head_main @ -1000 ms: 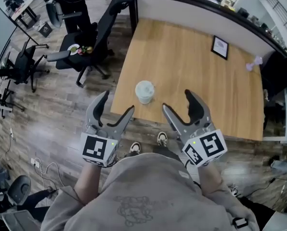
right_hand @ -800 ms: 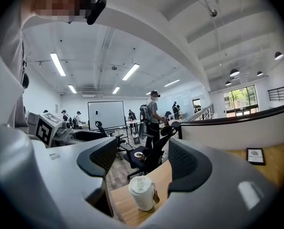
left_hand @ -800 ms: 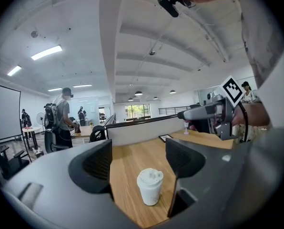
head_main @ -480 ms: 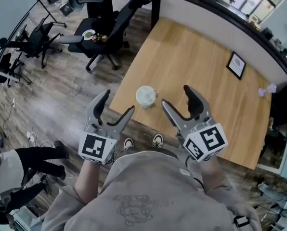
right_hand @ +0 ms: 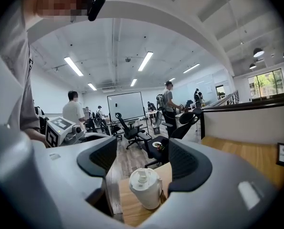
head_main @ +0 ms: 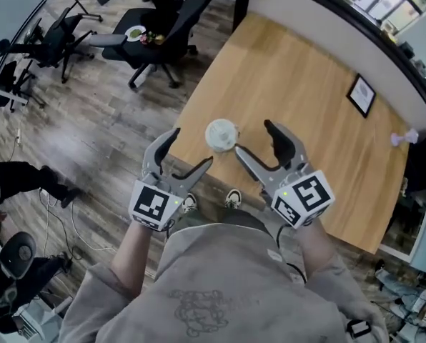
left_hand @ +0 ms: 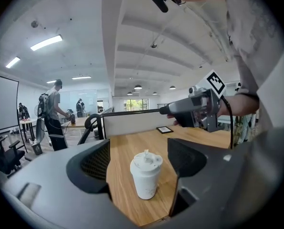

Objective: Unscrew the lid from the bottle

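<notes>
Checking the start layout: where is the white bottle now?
Head view: the white bottle stands upright at the near left corner of the wooden table, just ahead of and between the left gripper and right gripper, touched by neither.

Frame (head_main: 361,96) print unreadable; bystander (head_main: 20,179) cut off at left edge

Bottle (head_main: 221,135): white, lid on, upright by the tabletop's (head_main: 299,77) near edge.
Left claw (head_main: 189,148): jaws apart, just been opening, only floor between them; left of the bottle.
Right claw (head_main: 254,139): jaws apart, over the wood, near the bottle's right.
Picture frame (head_main: 361,96): black, far right on the tabletop.
Office chair (head_main: 166,27): black, on the floor beyond the tabletop's left edge.
</notes>
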The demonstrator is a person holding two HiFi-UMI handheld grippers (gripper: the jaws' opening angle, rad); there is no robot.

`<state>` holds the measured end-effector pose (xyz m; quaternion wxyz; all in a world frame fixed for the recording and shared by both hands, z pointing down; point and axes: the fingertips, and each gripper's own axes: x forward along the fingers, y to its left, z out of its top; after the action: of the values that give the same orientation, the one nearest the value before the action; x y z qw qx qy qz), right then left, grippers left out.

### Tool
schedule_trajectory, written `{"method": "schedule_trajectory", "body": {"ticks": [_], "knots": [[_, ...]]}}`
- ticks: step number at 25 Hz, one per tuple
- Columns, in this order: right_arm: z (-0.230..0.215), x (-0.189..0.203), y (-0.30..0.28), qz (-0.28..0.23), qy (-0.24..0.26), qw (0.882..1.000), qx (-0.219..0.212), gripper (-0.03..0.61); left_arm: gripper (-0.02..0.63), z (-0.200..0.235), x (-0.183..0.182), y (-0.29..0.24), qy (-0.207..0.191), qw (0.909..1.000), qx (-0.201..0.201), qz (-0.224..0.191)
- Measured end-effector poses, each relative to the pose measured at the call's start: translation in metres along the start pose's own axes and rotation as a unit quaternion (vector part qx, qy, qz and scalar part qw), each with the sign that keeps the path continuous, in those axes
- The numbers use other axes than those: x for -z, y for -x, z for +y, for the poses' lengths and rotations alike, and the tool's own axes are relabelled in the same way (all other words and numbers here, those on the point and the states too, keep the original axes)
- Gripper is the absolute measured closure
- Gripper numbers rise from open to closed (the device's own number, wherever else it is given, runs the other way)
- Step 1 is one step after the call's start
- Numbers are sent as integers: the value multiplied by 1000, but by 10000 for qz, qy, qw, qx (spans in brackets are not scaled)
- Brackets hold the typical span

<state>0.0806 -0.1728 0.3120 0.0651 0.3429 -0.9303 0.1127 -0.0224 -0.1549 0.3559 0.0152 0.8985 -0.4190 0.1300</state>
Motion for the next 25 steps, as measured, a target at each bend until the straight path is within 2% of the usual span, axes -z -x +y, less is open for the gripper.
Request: {"method": "schedule_trajectory", "body": {"ticks": [9,15,19,25], "knots": [[10,51,-35,376,97,9989,-275,250,222,-10,72,-38,-220,9982,514,199],[12,80,-58,528,167,9982,-247,249,215,-14,121,-64,-210,9955,819,425],[11,94,-69,531,205,9981,-213,245,206,-18,141,-83,-251,9937,1024,383],[7,109,-83,463,252,9984,-212,196,206,-22,163,-104,-264,9914,1245,295]]}}
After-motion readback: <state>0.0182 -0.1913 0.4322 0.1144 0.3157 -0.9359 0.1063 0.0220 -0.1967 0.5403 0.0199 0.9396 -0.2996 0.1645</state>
